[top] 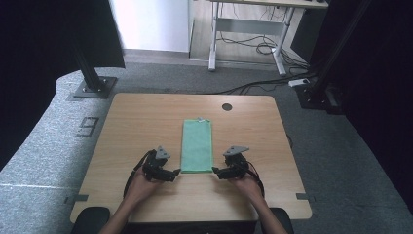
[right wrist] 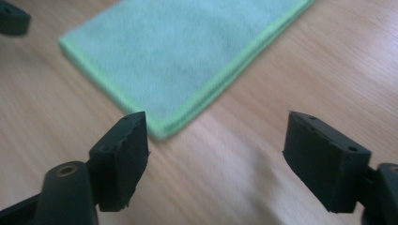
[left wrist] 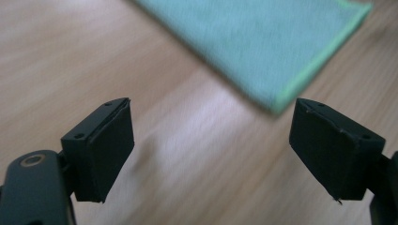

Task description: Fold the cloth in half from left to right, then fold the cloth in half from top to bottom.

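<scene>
One green cloth (top: 197, 146) lies folded into a long narrow strip in the middle of the wooden surface (top: 141, 122), its long sides running away from me and its near short edge towards me. A brighter green hem runs round its border, and at the far end a small tag seems to stick out, though it is too small to be sure.

My left gripper (top: 174, 172) sits just beside the cloth's near left corner, low over the surface. In the left gripper view its jaws stand wide apart with bare wood between them, and the cloth's corner (left wrist: 281, 101) lies just beyond the pads, not gripped.

My right gripper (top: 215, 172) sits just beside the near right corner, mirroring the left one. In the right gripper view its jaws are also spread wide and hold nothing; the cloth's corner (right wrist: 162, 126) lies close beside the left pad (right wrist: 124, 157), apparently apart from it, though the picture is a little blurred there.

My two hands (top: 141, 187) come in from the near edge, one behind each gripper. A round hole (top: 227, 107) sits in the surface near its far edge, well beyond the cloth.
</scene>
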